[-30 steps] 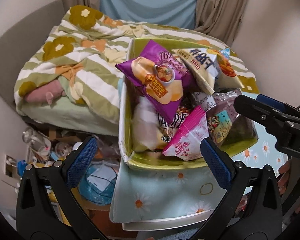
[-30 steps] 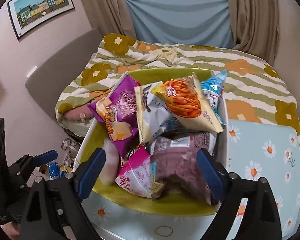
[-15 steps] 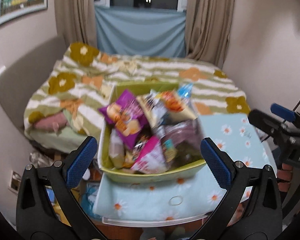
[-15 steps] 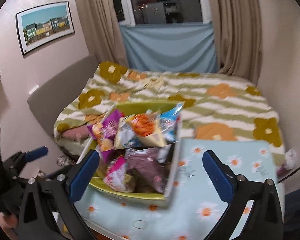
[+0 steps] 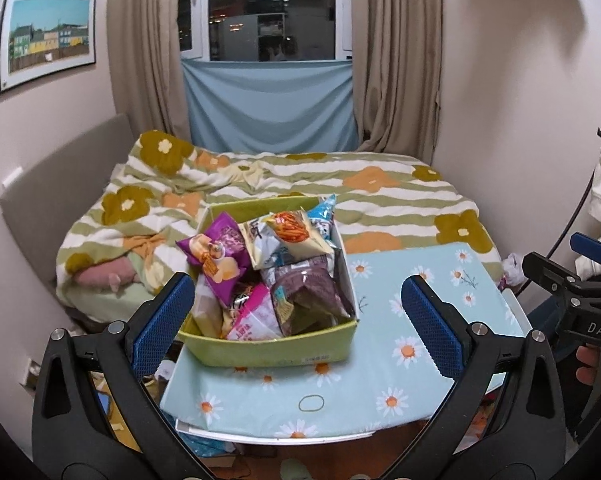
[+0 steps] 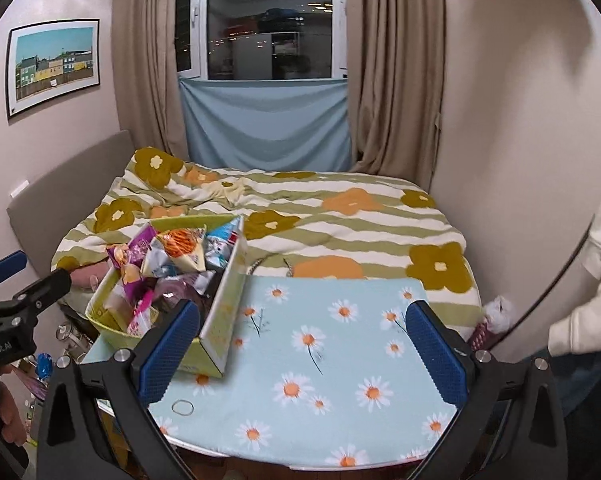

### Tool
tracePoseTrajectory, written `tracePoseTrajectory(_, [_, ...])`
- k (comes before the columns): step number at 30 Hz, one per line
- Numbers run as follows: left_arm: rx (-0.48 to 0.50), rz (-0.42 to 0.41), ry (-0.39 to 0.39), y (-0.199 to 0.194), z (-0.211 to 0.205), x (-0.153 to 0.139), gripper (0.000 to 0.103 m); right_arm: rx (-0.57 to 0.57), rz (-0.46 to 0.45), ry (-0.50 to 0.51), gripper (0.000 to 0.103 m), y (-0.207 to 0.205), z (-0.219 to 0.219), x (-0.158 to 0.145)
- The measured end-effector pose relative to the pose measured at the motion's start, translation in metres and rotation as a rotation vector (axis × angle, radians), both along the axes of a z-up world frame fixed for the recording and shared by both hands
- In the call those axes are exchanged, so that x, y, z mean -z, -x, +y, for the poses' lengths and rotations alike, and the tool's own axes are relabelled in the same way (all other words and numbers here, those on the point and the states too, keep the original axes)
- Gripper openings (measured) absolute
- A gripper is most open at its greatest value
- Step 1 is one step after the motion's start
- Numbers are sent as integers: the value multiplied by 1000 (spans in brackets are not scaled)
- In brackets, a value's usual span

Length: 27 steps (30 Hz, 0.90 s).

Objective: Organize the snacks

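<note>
Both hands clear now, left gripper (image 5: pixel 298 318) and right gripper (image 6: pixel 302 346) spread wide and empty, snacks (image 5: pixel 276 268) heaped in the green box (image 5: pixel 268 350) at ten o'clock on the daisy table (image 6: pixel 340 380), looking like tidying done, only tucking sticking-out bags left.

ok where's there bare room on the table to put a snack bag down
The daisy tablecloth lies bare between the green box and the table's right edge, up to the bed. A narrow strip also runs before the box. The box itself is crammed with snack bags.
</note>
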State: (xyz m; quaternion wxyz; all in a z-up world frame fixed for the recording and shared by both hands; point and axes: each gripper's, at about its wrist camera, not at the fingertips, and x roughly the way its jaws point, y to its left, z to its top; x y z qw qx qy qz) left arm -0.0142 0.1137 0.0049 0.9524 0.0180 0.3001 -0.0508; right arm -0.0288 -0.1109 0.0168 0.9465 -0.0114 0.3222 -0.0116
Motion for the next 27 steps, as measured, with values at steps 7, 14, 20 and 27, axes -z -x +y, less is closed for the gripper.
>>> tracePoseTrajectory(7, [-1,5,-23,7,-10,2,103,15,6,-24,103,7,-8,6])
tracePoseTrajectory(14, [-2,4,-24,8,-12,3,103,25,-2,-27,103,8,-10,8])
tracePoseTrajectory(20, [1,3,-22,6,-13,2,103,34,-4,-27,103,6,-11,8])
tracePoseTrajectory(27, [11,10,-28,-1,-17,2,103,46,0,-28,103,4,-13,9])
